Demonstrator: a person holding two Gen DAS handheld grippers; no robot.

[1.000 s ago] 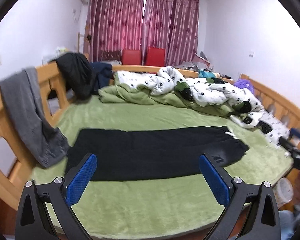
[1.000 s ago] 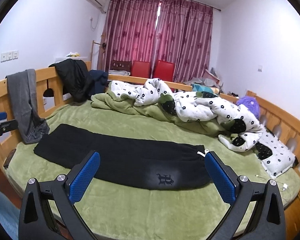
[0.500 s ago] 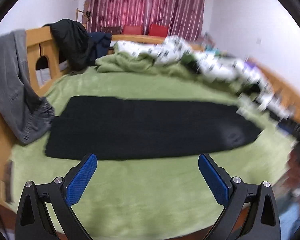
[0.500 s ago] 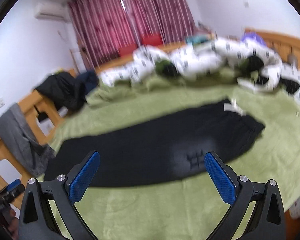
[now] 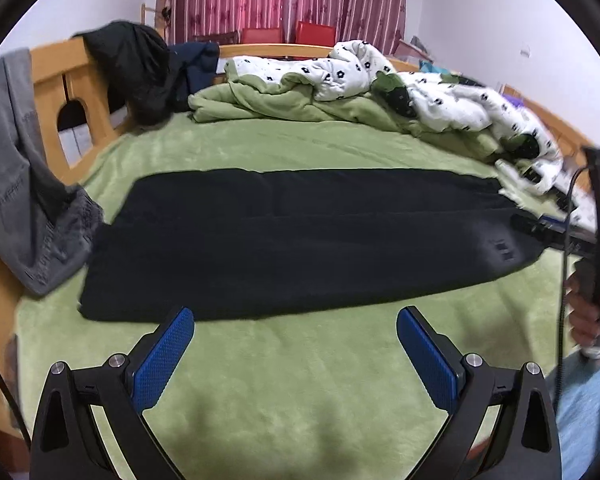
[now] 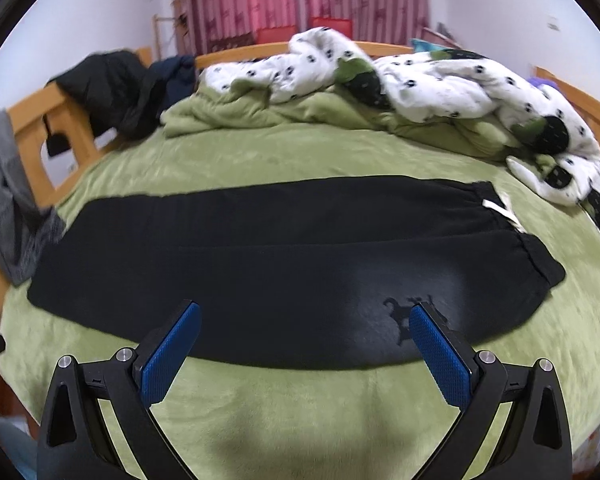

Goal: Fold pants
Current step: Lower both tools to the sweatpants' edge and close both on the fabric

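Green bed blanket (image 5: 300,380) carries the black pants (image 5: 300,240) already halved lengthwise — my left gripper (image 5: 294,344) and right gripper (image 6: 304,340) hover wide open, empty — next I grip both ends.

The pants (image 5: 300,240) lie flat across the bed (image 5: 300,360) before my claws; a rumpled quilt (image 5: 400,88) lies behind them; a headboard (image 5: 60,92) stands left.
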